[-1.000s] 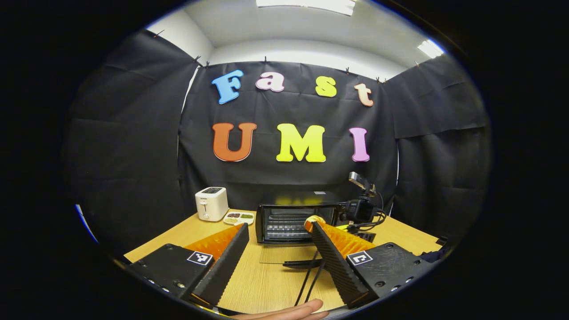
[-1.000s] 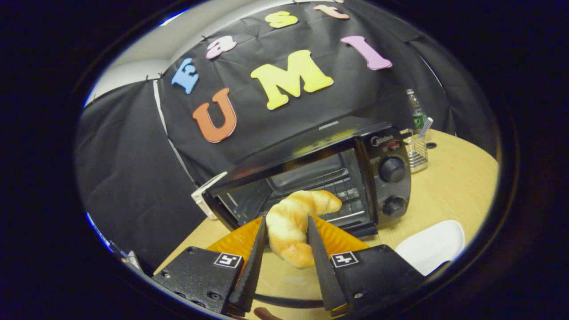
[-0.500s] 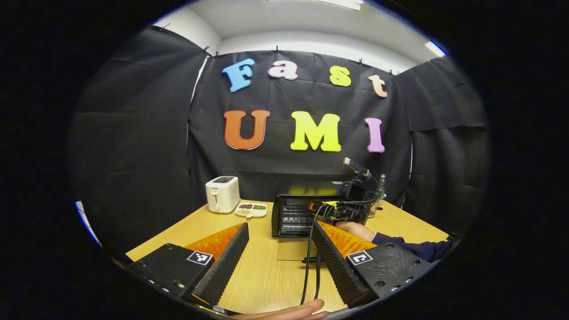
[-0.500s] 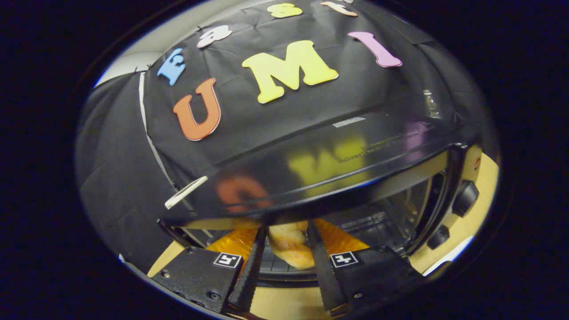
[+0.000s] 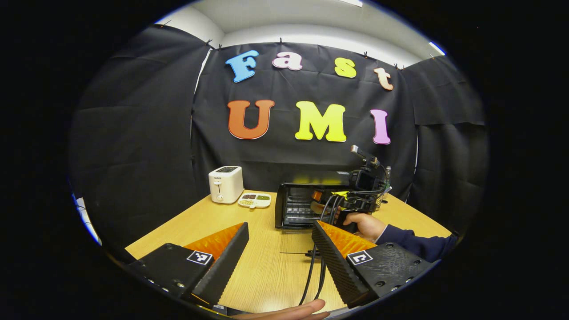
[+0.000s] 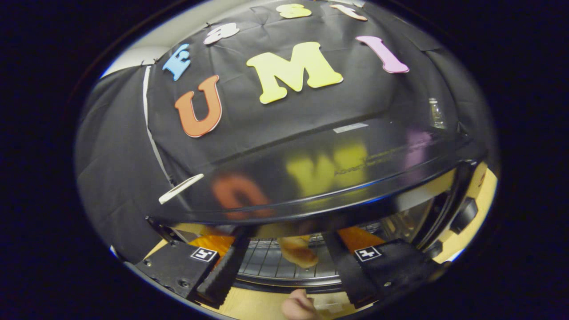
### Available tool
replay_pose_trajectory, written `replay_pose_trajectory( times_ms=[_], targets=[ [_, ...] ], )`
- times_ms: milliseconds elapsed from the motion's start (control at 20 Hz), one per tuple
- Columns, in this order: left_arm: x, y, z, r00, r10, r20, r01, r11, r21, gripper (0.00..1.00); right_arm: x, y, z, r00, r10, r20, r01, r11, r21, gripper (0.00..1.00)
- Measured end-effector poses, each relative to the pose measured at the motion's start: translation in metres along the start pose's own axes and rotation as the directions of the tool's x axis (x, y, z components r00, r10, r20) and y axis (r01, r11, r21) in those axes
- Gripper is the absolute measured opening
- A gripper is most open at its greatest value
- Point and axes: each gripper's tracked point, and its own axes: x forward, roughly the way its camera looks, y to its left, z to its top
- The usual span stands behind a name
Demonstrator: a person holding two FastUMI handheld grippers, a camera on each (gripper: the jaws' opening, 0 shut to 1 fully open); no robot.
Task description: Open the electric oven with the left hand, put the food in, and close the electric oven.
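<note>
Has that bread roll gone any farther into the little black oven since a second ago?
Yes. The croissant was out in front of the oven; now it lies on the rack inside, with the right gripper open around it.

My oven's (image 6: 311, 178) black top is glossy and mirror-like; its rack (image 6: 271, 262) is bare metal wire; my table (image 5: 209, 222) is matt wood grain.

We see the black, boxy electric oven (image 5: 306, 202) standing on the wooden table, its glass door folded down flat in front. On the wire rack (image 6: 271, 262) inside lies the golden, curved croissant (image 6: 298, 254), partly hidden under the oven's glossy top edge.
</note>
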Motion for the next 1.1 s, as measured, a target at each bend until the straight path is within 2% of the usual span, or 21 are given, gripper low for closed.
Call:
replay_pose_trajectory(
  times_ms=[50, 450, 550, 600, 700, 750, 800, 850, 950, 1100],
  targets=[
    [0.000, -0.002, 0.001, 1.000, -0.001, -0.001, 0.001, 1.000, -0.003, 0.94, -0.009, 0.000, -0.002, 1.000, 0.010, -0.017, -0.010, 1.000, 0.007, 0.99],
    [0.010, -0.030, -0.011, 0.999, -0.023, -0.046, 0.022, 1.000, -0.017, 0.94, -0.122, -0.005, -0.003, 0.998, 0.058, -0.025, -0.058, 0.998, 0.002, 0.99],
    [0.014, -0.035, -0.018, 0.997, -0.030, -0.064, 0.029, 0.999, -0.013, 0.94, -0.154, -0.001, -0.006, 0.996, 0.068, -0.063, -0.070, 0.997, -0.027, 0.94],
    [0.018, -0.034, -0.025, 0.996, -0.020, -0.089, 0.020, 1.000, -0.011, 0.94, -0.173, 0.002, 0.003, 0.996, 0.078, -0.053, -0.081, 0.995, -0.052, 0.99],
    [0.024, -0.032, -0.039, 0.990, -0.004, -0.140, 0.003, 1.000, -0.007, 0.94, -0.207, 0.002, 0.029, 0.995, 0.088, 0.035, -0.083, 0.987, -0.134, 0.99],
    [0.029, -0.037, -0.040, 0.988, -0.019, -0.151, 0.018, 1.000, -0.011, 0.94, -0.225, -0.003, 0.043, 0.994, 0.069, 0.089, -0.052, 0.981, -0.184, 0.94],
    [0.035, -0.044, -0.044, 0.985, -0.045, -0.166, 0.042, 0.999, -0.020, 0.94, -0.242, -0.010, 0.051, 0.991, 0.039, 0.128, -0.008, 0.973, -0.230, 0.94],
    [0.042, -0.050, -0.049, 0.980, -0.062, -0.188, 0.058, 0.998, -0.028, 0.94, -0.262, -0.013, 0.060, 0.985, 0.023, 0.169, 0.022, 0.964, -0.264, 0.99],
    [0.057, -0.062, -0.065, 0.965, -0.095, -0.246, 0.087, 0.995, -0.044, 0.94, -0.307, -0.012, 0.080, 0.968, 0.025, 0.251, 0.051, 0.955, -0.293, 0.95],
    [0.073, -0.082, -0.093, 0.936, -0.123, -0.330, 0.111, 0.992, -0.053, 0.96, -0.364, -0.028, 0.098, 0.951, 0.009, 0.310, 0.076, 0.962, -0.264, 1.00]
  ],
)
